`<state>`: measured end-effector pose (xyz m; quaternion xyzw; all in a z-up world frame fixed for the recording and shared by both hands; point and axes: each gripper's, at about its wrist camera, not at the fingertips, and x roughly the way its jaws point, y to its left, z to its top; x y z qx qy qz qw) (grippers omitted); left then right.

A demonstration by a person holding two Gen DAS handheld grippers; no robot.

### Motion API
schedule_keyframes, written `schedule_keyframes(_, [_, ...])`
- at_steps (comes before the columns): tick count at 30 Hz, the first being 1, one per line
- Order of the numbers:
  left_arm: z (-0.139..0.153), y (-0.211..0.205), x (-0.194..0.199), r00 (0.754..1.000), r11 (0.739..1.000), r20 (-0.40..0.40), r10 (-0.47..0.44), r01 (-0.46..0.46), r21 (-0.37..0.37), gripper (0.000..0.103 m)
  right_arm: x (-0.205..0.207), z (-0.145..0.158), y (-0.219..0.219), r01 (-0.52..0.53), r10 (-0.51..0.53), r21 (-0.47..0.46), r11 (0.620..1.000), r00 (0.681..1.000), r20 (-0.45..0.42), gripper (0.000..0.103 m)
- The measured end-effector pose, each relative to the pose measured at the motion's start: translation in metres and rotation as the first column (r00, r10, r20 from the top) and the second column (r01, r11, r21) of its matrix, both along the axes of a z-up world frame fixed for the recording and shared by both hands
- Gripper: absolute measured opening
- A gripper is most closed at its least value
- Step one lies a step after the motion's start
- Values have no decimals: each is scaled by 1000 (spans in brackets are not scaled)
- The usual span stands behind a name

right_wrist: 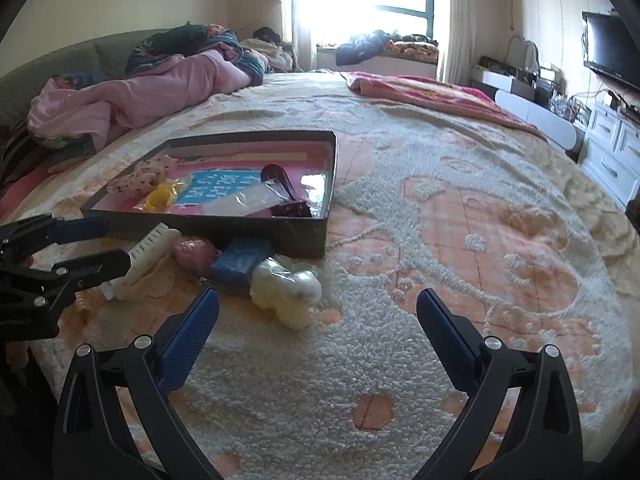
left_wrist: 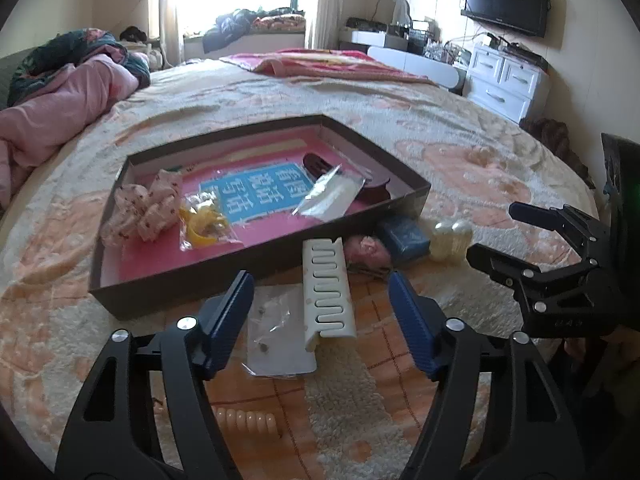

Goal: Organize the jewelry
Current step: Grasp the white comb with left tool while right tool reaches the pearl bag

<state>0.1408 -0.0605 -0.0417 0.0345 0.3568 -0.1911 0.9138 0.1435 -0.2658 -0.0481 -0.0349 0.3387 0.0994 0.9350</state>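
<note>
The bed (left_wrist: 460,152) carries everything, with the shallow dark box (left_wrist: 256,256) lying toward its near edge. Inside the box already sit a floral scrunchie (left_wrist: 142,208), a bagged yellow piece (left_wrist: 204,224), a clear packet (left_wrist: 332,194) and a dark clip (left_wrist: 316,164), so the sorting looks roughly half done.

Still on the bed, along the box's near wall: a white comb clip (left_wrist: 326,292), a blue pouch (left_wrist: 404,236), a cream bagged item (right_wrist: 290,290), a pink item (left_wrist: 368,250), a clear earring bag (left_wrist: 276,334) and a beige spiral tie (left_wrist: 246,420) (nearest the bed's edge).

The left hand-held gripper (left_wrist: 322,304) is spread wide over the comb clip, gripping nothing; the right hand-held gripper (right_wrist: 318,324) is likewise spread and empty, near the cream item.
</note>
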Motion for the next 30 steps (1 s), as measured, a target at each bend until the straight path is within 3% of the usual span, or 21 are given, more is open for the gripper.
schedule_keyframes(4, [-6,-3,4,1000,1000,-19,-10,10,7,55,5,-5,-1,2,-2,25,1000,1000,-17,96])
schedule_keyframes(9, [-14,-7,10,999,1000,-42,-16,16,22,41,15,-11,3,-9,10,32,999,999,-37,94])
schedule_keyframes(11, [-16,-8,11,999,999,-49,-19,20,26,37,19,-13,5,-13,14,32,999,999,-46,86])
schedule_keyframes(17, [-23,-13,15,997,998,-71,-24,28,51,23,30,-23,7,-13,19,69,998,996,-92,76])
schedule_keyframes(23, [-23,-14,16,997,998,-76,-22,26,51,21,31,-25,11,-44,52,87,995,994,-94,58])
schedule_keyframes(25, [-23,-14,16,997,998,-74,-21,25,49,20,29,-25,13,-60,68,93,994,993,-93,46])
schedule_keyframes(30, [-19,-16,13,998,999,-61,-33,36,35,20,24,-22,15,-71,76,76,995,994,-74,42])
